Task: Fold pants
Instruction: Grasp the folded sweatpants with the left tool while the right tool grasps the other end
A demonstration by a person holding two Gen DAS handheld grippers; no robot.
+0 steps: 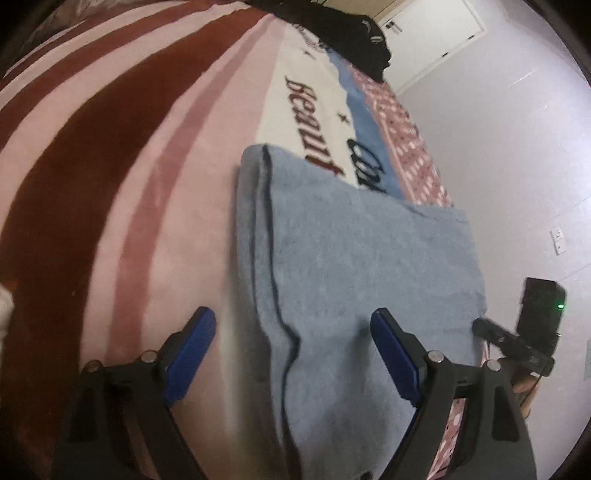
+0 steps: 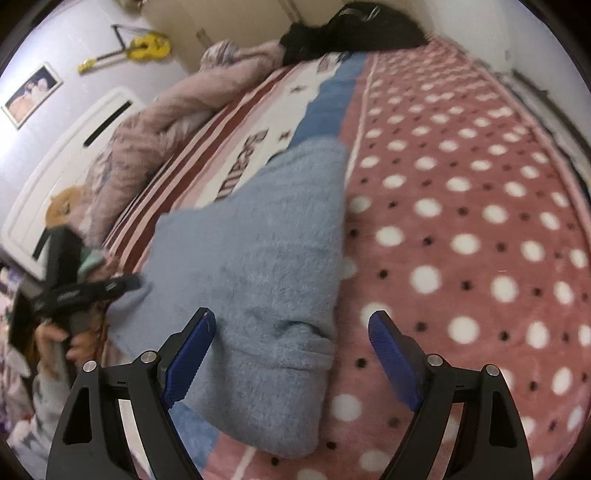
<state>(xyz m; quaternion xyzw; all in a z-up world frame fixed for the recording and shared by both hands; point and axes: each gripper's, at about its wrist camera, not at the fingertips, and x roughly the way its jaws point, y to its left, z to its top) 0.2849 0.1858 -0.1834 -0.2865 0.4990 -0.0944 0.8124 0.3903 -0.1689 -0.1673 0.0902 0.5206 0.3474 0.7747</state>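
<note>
A plush bed blanket patterned in dark red and pink stripes, white lettered panel, blue band and white-dotted pink field [image 2: 461,206] fills most of both views. At frame centre lies the pair of fuzzy light-blue fleece pants [image 1: 354,266], folded into a thick stack; in the right wrist view the stack [image 2: 258,258] runs from the lower centre toward the upper middle, along the seam between the lettered panel and the dotted field. A crumpled pinkish-grey quilt [image 2: 166,122] occupies the upper left of that view, and a heap of black clothing [image 2: 351,29] the top centre. The left gripper [image 1: 293,323] hovers at the bottom of its view, jaws spread wide, straddling the dark-seamed edge of the stack and pinching nothing. The right gripper [image 2: 291,325] is likewise wide open over the near end of the stack, empty. A yellow toy guitar [image 2: 144,48] hangs at the upper left.
</note>
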